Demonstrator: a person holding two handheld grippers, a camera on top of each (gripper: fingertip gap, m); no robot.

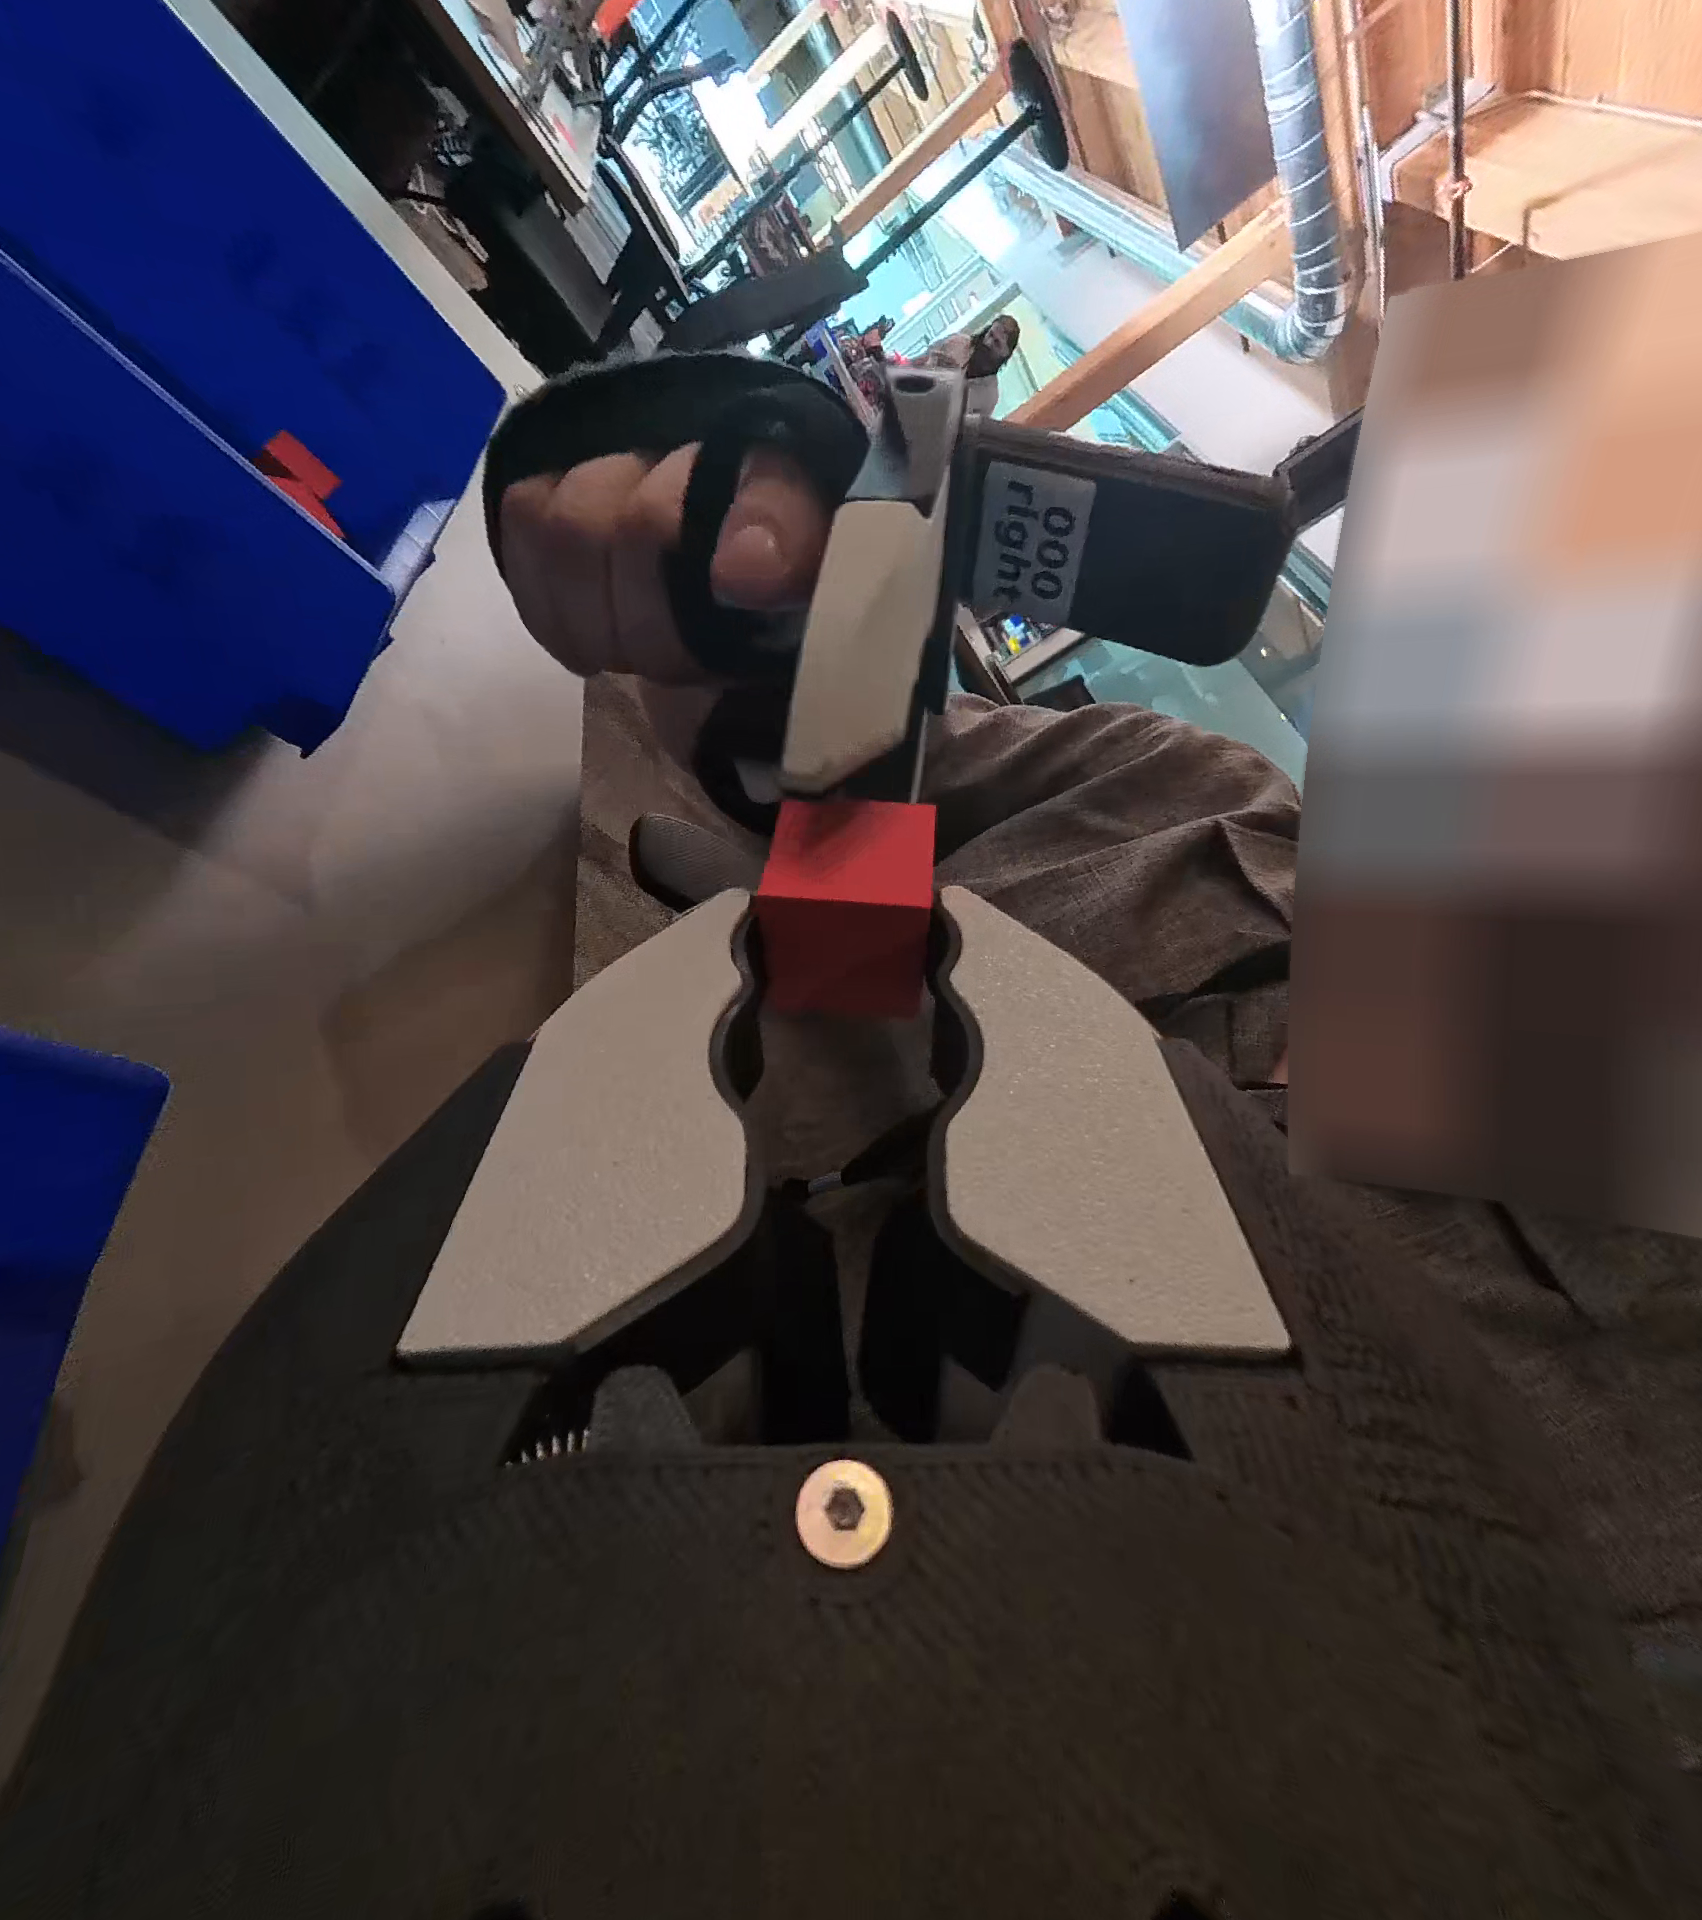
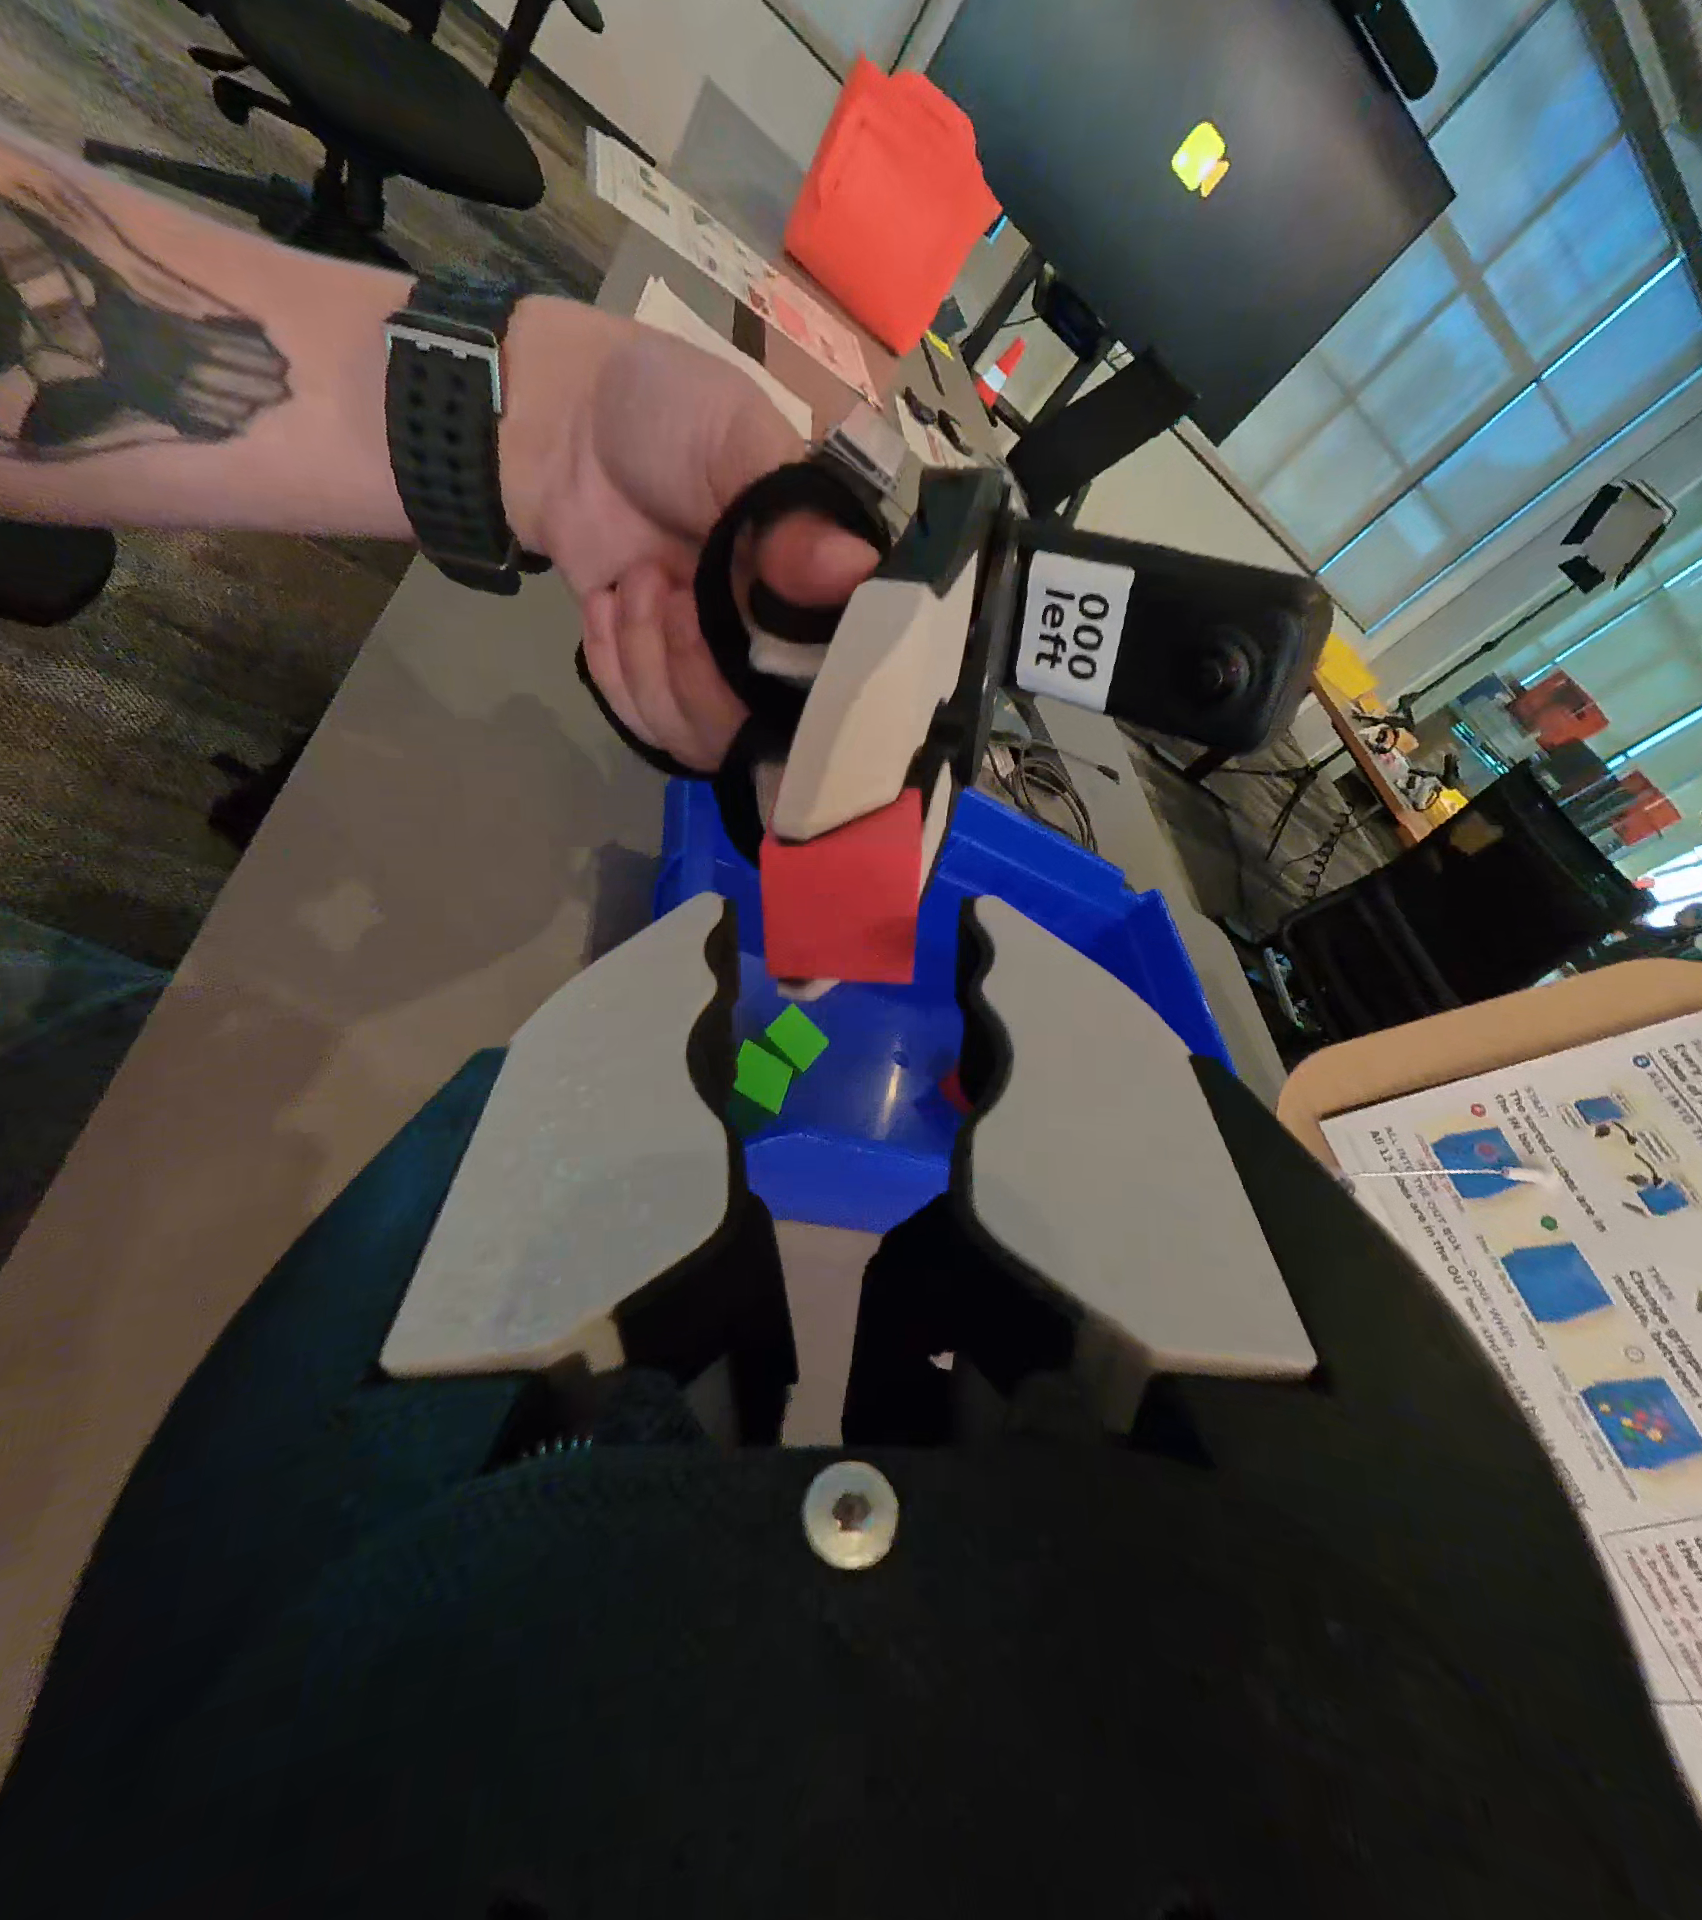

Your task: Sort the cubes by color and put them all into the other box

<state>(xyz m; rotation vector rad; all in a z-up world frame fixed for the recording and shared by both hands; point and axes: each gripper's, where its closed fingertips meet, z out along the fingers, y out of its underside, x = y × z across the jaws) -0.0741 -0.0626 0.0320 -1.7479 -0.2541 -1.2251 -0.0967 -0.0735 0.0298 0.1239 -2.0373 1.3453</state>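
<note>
My left gripper (image 1: 842, 920) is shut on a red cube (image 1: 847, 935), which is pinched between its fingertips and held in the air. In the right wrist view the left gripper (image 2: 852, 821) comes down from above, held by a hand, with the red cube (image 2: 831, 904) in its tips. My right gripper (image 2: 847, 914) is open, with its fingers either side of the cube's lower part and a gap on both sides. In the left wrist view the right gripper (image 1: 842, 784) is edge-on, its tips at the cube's far end.
A blue bin (image 2: 1065, 883) lies below the grippers with two green cubes (image 2: 774, 1060) in it. Other blue bins (image 1: 151, 416) stand at the left, one holding a red cube (image 1: 298, 473). A printed sheet on cardboard (image 2: 1605, 1351) lies to the right on the grey table (image 2: 307, 1039).
</note>
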